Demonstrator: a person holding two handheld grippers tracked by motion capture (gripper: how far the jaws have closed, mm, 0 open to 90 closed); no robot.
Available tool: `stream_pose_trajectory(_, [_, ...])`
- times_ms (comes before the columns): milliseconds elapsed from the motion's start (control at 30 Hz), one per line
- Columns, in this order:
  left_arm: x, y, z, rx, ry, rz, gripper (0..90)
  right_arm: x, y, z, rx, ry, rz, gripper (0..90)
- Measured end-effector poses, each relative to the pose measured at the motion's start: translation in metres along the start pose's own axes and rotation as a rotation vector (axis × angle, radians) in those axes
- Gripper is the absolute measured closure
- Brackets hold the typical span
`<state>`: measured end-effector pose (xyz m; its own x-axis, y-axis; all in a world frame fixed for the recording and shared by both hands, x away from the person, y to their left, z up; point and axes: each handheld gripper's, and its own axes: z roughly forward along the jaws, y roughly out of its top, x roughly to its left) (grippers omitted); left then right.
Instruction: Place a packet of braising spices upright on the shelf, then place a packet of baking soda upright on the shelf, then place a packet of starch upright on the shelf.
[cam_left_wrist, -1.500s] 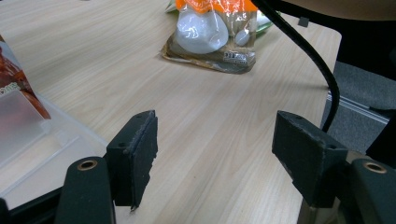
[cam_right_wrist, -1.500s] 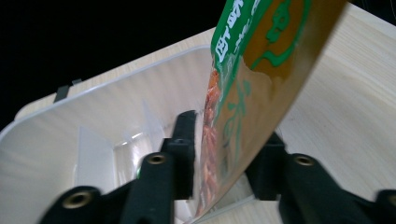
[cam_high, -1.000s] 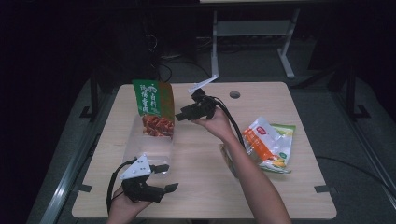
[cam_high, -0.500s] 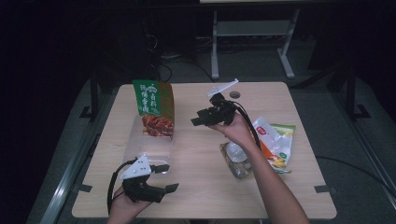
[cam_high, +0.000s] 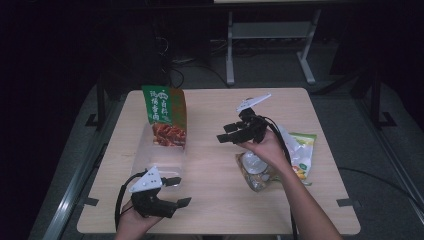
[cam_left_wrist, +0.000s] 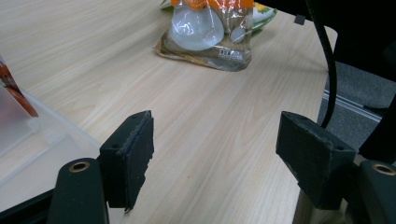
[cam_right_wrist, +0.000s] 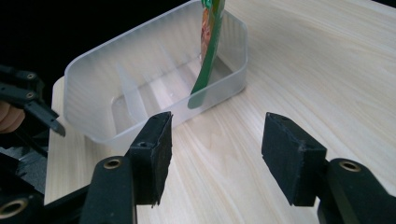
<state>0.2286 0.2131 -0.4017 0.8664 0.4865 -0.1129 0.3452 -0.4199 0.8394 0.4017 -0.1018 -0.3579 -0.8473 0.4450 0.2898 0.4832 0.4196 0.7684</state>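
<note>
Both my grippers, left gripper (cam_high: 172, 192) and right gripper (cam_high: 226, 134), hold nothing, jaws spread. The tall green snack bag (cam_high: 166, 116) stands in the clear plastic box (cam_right_wrist: 140, 88). A careless brush could topple it.

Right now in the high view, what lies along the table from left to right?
Left claw → clear plastic container with the green snack bag standing in it → right claw → clear snack packet → green-edged packet.

Fixed overhead camera facing forward-down; two close gripper cameras (low, opposed), all sharing the table (cam_high: 215, 200)
</note>
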Motion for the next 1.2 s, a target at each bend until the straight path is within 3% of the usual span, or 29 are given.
stream_pose_trajectory(200, [-0.004,0.002,0.001,0.009,-0.003,0.023,27.3,0.008,-0.019,-0.017,-0.008,-0.006,0.003,39.8])
stream_pose_trajectory(333, [-0.005,0.001,0.003,0.004,-0.009,0.008,27.2,0.012,-0.033,-0.031,-0.024,-0.007,0.012,39.5])
stream_pose_trajectory(733, [-0.004,0.002,0.006,0.020,-0.016,0.017,27.1,0.017,-0.078,-0.061,-0.022,-0.061,0.060,39.0])
stream_pose_trajectory(1200, [-0.001,0.001,0.011,0.024,-0.005,0.003,26.2,0.016,-0.106,-0.082,-0.013,-0.095,0.107,37.9])
